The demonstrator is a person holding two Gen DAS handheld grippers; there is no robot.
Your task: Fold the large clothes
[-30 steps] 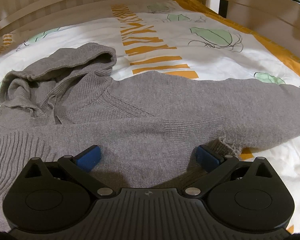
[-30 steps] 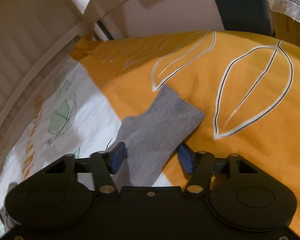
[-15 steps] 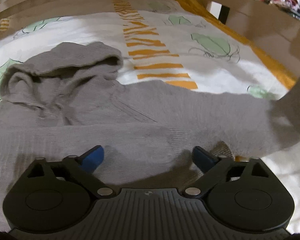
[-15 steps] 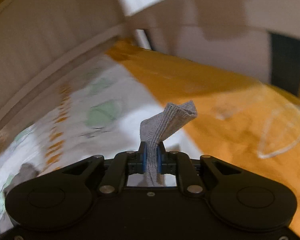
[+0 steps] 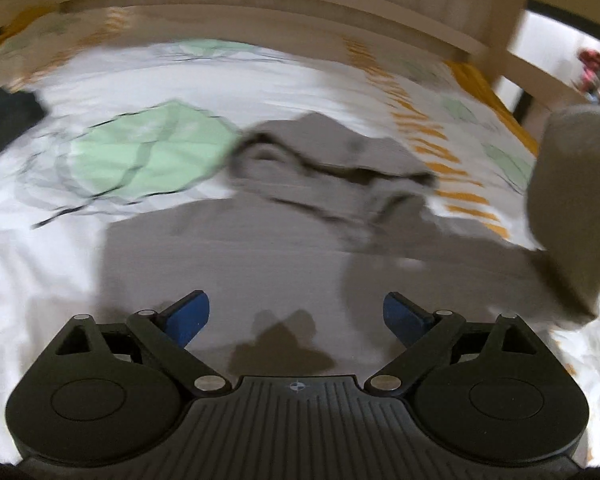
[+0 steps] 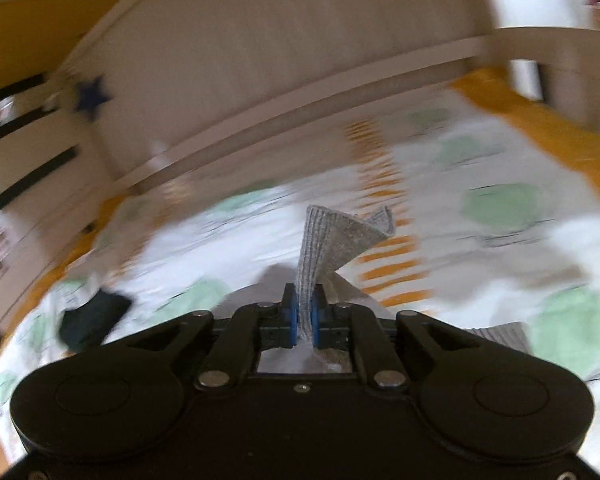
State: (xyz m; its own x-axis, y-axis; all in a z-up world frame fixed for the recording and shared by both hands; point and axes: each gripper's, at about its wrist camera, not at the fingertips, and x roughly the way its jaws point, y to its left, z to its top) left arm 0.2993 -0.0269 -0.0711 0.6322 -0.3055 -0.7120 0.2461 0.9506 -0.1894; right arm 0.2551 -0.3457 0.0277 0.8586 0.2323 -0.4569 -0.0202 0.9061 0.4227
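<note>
- In my left wrist view, a dark garment [image 5: 4,120] sits at the far left edge on the white bedspread [image 5: 40,240], which carries a green leaf print.
- My left gripper [image 5: 296,316] fills the bottom centre of that view. Its blue-padded jaws stand wide apart with nothing between them, above the body of the grey hoodie [image 5: 260,248].
- The hoodie lies across the middle of the frame, its rumpled hood [image 5: 328,164] just above centre.
- At the right edge, the hoodie's sleeve [image 5: 572,204] rises off the bed. The whole view is blurred.
- In my right wrist view, a dark blue star [image 6: 92,96] shows at upper left on the pale bed frame [image 6: 260,60].
- At lower centre, my right gripper [image 6: 305,318] has its jaws pinched narrow on the ribbed grey cuff [image 6: 332,240], which stands up and curls to the right.
</note>
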